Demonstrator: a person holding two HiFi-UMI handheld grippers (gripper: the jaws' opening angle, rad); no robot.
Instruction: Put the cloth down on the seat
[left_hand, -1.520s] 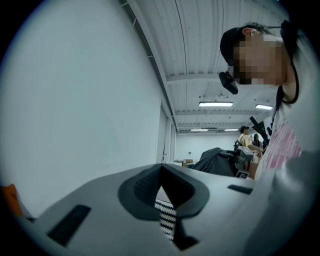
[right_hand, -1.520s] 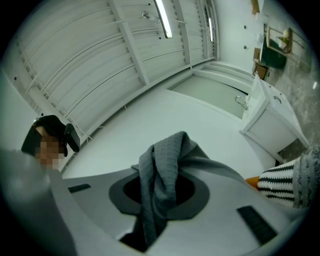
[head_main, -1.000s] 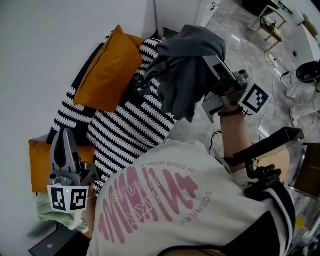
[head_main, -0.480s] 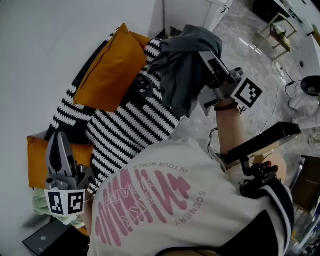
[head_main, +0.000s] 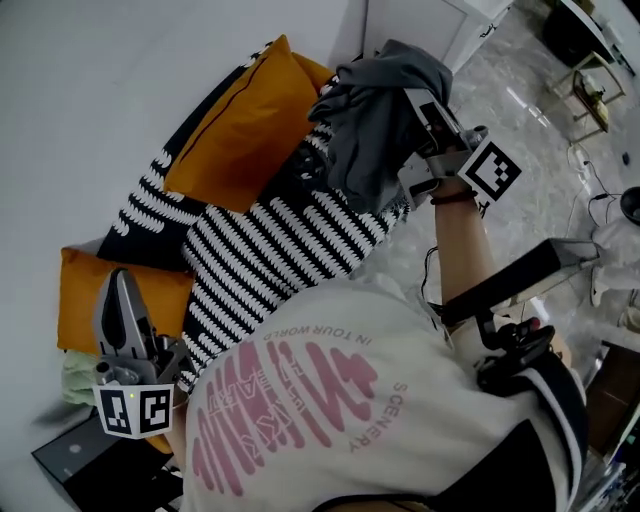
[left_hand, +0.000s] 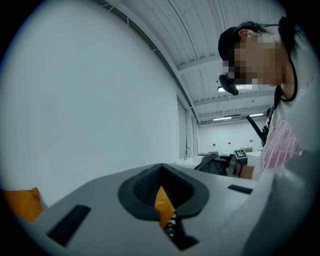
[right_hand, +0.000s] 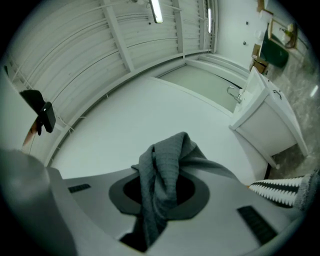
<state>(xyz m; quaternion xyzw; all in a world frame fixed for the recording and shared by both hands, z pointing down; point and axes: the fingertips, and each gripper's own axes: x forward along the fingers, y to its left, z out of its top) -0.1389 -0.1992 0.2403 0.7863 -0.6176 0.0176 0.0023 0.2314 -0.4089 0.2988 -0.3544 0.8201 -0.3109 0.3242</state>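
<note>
A dark grey cloth (head_main: 375, 110) hangs bunched in the air over the far end of the seat, a sofa with a black-and-white striped cover (head_main: 270, 255). My right gripper (head_main: 420, 105) is shut on the cloth's upper folds. In the right gripper view the cloth (right_hand: 162, 170) is drawn through the closed jaws of that gripper (right_hand: 160, 197) and drapes over them. My left gripper (head_main: 118, 300) is held low at the near left beside the sofa, pointing up, shut and empty. In its own view that gripper (left_hand: 162, 197) shows only a thin slit between the jaws.
Orange cushions (head_main: 240, 130) (head_main: 95, 300) lean on the sofa's back and near end. A pale green cloth (head_main: 75, 378) and a black box (head_main: 85, 460) lie at lower left. A white cabinet (head_main: 430, 22) and marble floor (head_main: 545, 120) are beyond the sofa.
The right gripper and the grey cloth have moved a little up and right in the head view, staying over the sofa's far end. The left gripper has barely moved.
</note>
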